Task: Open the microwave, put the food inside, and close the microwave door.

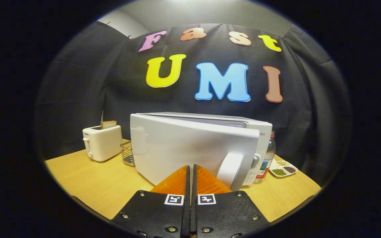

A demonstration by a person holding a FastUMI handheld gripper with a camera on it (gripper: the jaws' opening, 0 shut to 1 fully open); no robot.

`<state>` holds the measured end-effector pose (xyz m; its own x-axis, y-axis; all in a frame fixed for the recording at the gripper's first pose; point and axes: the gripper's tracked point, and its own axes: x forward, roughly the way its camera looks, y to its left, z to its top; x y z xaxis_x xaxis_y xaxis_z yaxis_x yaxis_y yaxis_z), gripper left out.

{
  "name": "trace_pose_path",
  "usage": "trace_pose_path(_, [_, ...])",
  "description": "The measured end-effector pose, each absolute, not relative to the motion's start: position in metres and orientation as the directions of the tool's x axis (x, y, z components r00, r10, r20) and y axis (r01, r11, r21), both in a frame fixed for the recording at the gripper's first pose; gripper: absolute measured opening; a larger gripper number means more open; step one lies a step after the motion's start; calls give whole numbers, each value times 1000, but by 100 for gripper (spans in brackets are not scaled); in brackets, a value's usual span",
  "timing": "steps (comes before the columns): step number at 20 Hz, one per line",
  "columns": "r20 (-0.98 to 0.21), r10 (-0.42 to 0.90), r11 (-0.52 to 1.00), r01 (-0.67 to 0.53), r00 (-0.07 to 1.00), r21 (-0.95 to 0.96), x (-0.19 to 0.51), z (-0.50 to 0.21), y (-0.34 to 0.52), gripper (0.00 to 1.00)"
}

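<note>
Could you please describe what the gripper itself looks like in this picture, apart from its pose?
The gripper has two tapering, ribbed fingers on flat black plates fastened with small silver screws. Each plate carries a small square black-and-white marker near its inner edge. No cables are visible.

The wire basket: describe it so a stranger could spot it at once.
Start at the big white microwave on the wooden table, beyond the shut gripper. In the gap between it and the cream toaster holding a bread slice sits the small metal wire basket. It alone is see-through mesh; its neighbours are solid boxes.
</note>
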<state>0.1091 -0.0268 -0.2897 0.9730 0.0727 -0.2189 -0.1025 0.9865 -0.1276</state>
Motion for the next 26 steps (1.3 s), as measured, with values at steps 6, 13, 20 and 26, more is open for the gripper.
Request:
trace_pose_path(6, [-188, -10, 988, -19, 982, -152, 150, -288, -55, 1])
trace_pose_path(13, [-171, -89, 980, 55, 981, -193, 197, -294, -67, 1])
trace_pose_path(20, [-138, -167, 959, 128, 976, -254, 220, -293, -73, 3])
trace_pose_path(26, [-198, -123, 984, 93, 973, -155, 183, -261, -58, 1])
